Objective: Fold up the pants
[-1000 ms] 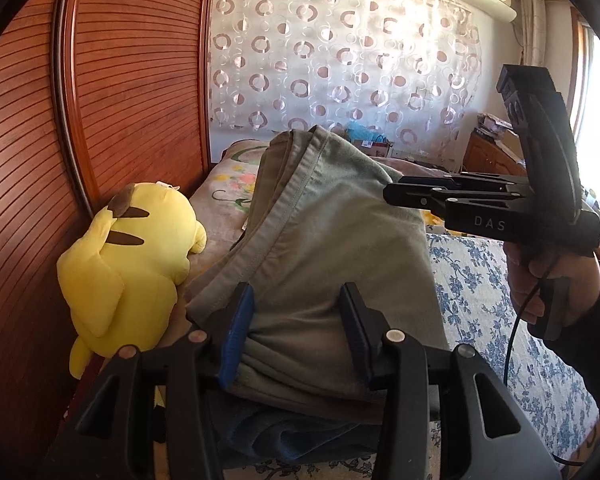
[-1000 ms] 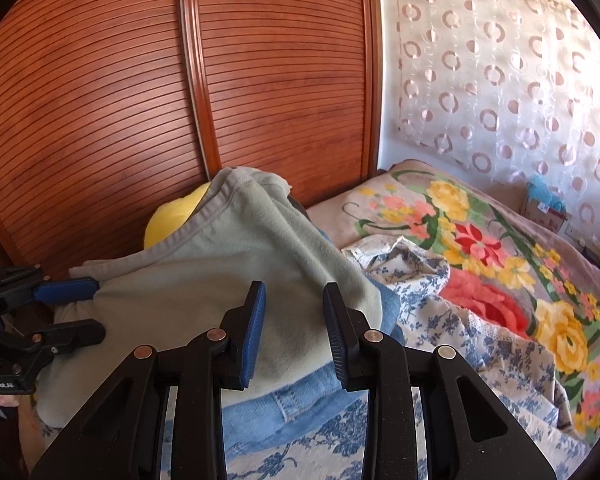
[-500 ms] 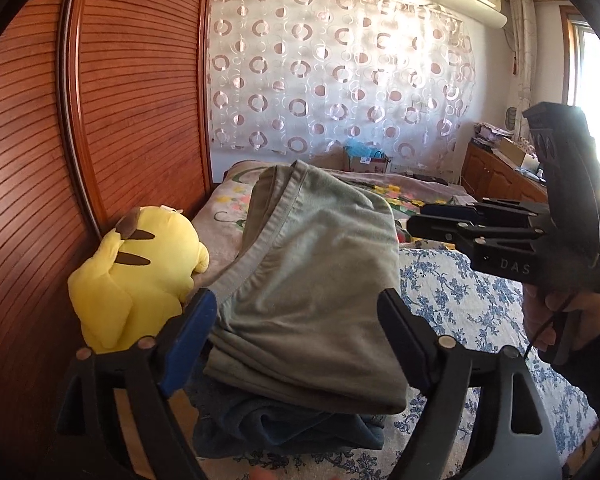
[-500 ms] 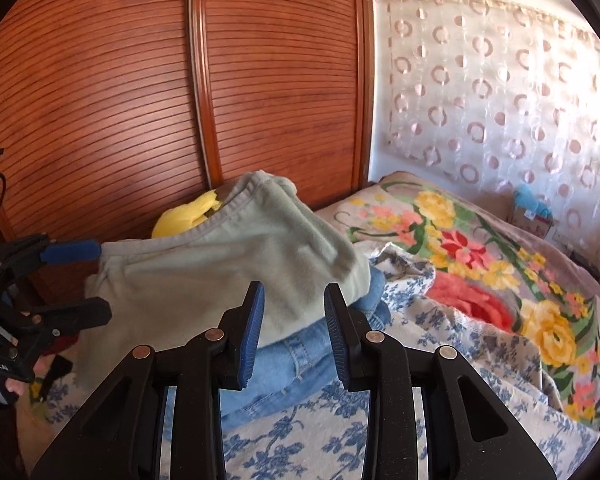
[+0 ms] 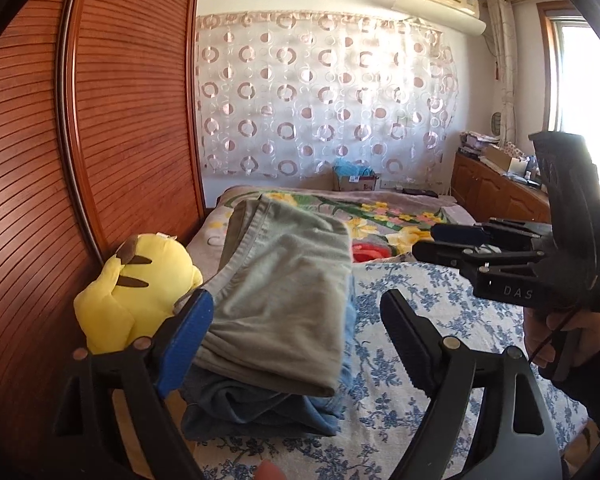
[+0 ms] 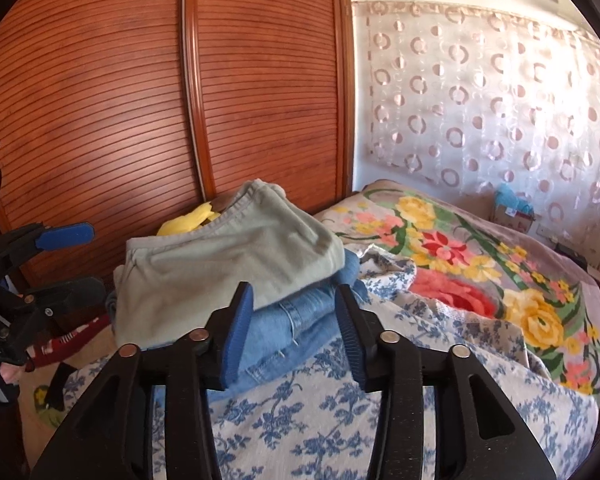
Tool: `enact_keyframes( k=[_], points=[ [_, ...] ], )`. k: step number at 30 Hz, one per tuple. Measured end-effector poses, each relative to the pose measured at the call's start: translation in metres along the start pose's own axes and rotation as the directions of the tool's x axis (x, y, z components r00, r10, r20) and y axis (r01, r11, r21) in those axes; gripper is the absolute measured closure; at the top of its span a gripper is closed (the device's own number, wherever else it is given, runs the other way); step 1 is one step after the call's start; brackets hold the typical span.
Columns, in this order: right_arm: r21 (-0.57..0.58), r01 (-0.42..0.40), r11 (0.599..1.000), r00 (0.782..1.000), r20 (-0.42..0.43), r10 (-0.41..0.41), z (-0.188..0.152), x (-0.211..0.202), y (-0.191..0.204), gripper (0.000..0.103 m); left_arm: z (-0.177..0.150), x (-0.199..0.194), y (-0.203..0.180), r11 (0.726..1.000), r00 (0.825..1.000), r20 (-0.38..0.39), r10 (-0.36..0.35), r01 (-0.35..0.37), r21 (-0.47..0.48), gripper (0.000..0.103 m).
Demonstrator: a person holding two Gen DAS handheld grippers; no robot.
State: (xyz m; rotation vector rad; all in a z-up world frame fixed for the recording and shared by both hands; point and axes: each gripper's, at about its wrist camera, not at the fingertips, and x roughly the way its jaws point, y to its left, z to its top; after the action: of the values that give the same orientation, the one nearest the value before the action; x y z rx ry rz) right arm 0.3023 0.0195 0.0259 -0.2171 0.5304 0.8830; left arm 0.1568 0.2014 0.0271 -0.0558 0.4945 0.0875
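Note:
Folded grey-green pants [image 5: 284,292] [image 6: 228,268] lie on top of folded blue jeans [image 5: 260,408] [image 6: 296,320] on the bed. My left gripper [image 5: 296,344] is open wide, held back from the stack, nothing between its fingers. It also shows at the left edge of the right wrist view as the left gripper [image 6: 70,260]. My right gripper [image 6: 292,328] hangs in front of the stack; its jaws are opening and grip nothing. In the left wrist view the right gripper [image 5: 427,242] sits right of the pants, held by a hand [image 5: 555,332].
A yellow plush toy [image 5: 136,292] leans against the slatted wooden wardrobe doors [image 5: 100,140] left of the stack. The blue-flowered sheet [image 5: 439,340] covers the near bed, a bright floral blanket [image 6: 479,264] the far part. A wooden cabinet [image 5: 495,188] stands at the right.
The left gripper let go of the pants, opened wide and drew back and up. The right gripper also pulled back from the stack and its jaws widened. The pants now rest on the jeans.

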Motion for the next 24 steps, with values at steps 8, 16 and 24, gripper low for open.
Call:
enact_keyframes(
  k=[8, 16, 24],
  points=[
    [0.04, 0.058, 0.997, 0.998, 0.014, -0.059, -0.022, -0.032, -0.003, 0.039, -0.006, -0.014, -0.025, 0.999, 1.0, 0.005, 0.014, -0.014, 0.047, 0.017],
    [0.104, 0.141, 0.985, 0.99, -0.012, -0.141, -0.054, -0.054, -0.01, 0.029, -0.023, -0.008, -0.051, 0.998, 0.999, -0.017, -0.046, 0.047, 0.048, 0.017],
    [0.187, 0.219, 0.958, 0.976, -0.06, -0.212, -0.095, -0.08, -0.029, 0.029, -0.046, 0.011, -0.083, 0.992, 0.99, -0.09, -0.109, 0.115, 0.054, 0.017]
  ],
)
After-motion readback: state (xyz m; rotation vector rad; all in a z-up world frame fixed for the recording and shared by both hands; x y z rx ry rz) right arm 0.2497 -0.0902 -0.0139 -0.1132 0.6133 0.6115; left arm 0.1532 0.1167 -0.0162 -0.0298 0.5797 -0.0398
